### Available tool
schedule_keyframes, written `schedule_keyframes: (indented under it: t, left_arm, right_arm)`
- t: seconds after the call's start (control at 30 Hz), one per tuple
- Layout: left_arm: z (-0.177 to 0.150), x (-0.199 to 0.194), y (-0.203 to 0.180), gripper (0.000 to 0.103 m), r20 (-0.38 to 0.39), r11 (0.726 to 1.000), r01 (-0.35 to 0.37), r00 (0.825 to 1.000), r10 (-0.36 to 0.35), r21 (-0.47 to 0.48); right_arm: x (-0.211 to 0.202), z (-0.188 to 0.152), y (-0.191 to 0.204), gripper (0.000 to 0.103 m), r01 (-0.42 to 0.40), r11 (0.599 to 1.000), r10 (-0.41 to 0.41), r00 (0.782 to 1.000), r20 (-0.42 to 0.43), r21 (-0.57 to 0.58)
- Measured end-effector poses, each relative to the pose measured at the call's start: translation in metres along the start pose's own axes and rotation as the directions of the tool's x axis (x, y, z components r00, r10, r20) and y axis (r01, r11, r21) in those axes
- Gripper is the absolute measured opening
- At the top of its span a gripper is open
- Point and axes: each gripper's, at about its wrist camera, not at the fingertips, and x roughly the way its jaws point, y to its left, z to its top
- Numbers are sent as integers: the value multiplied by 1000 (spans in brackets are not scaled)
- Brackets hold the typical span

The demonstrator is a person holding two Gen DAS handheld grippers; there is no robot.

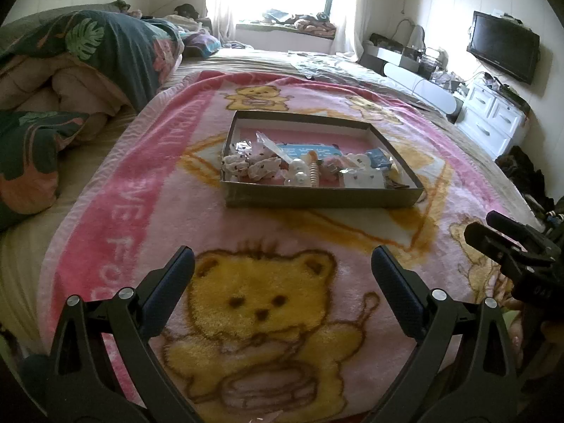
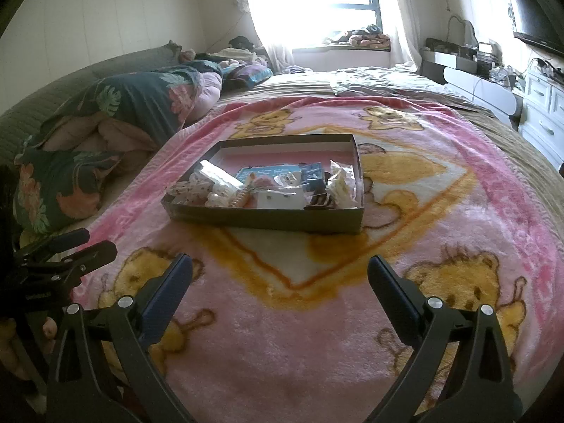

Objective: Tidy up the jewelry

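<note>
1. Left gripper (image 1: 282, 264): jaws wide apart, nothing between them. It hovers above the pink blanket (image 1: 116, 190), over a yellow bear print (image 1: 261, 303), on the near side of the box.
2. Right gripper (image 2: 280, 269): jaws also wide apart, holds nothing. It hangs over the blanket, near side of the box; in the left wrist view it shows at the right edge (image 1: 507, 243), apart from the left gripper.
3. Shallow cardboard box (image 2: 268, 220) lies flat on the blanket approx. in the bed's middle, well ahead of both grippers, open at the top.
4. Inside the box, the jewelry and hair items (image 1: 310, 172) are piled along the near wall: dotted fabric scrunchies (image 1: 246, 167) at the left end, pearl-like pieces (image 1: 298, 172) and an orange spiral piece (image 1: 313, 176) in the middle, a white card w/ small studs (image 2: 282, 199) to the right, a blue card (image 1: 305, 149) behind them. Far half of the box floor is bare pink.
5. Small clear bags also in the pile; contents too small to tell.
6. Leaf-print duvet (image 1: 105, 46) is bunched on the bed's left side, away from the box.
</note>
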Motion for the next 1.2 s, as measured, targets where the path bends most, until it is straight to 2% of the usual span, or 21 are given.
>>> schedule_keyframes:
  t: [1.2]
  left_arm:
    - [1,3,6,94,-13,1000,-15,1000,15,0]
  right_arm:
    - [0,0,-2,99,0,1000,0,1000,-1,1]
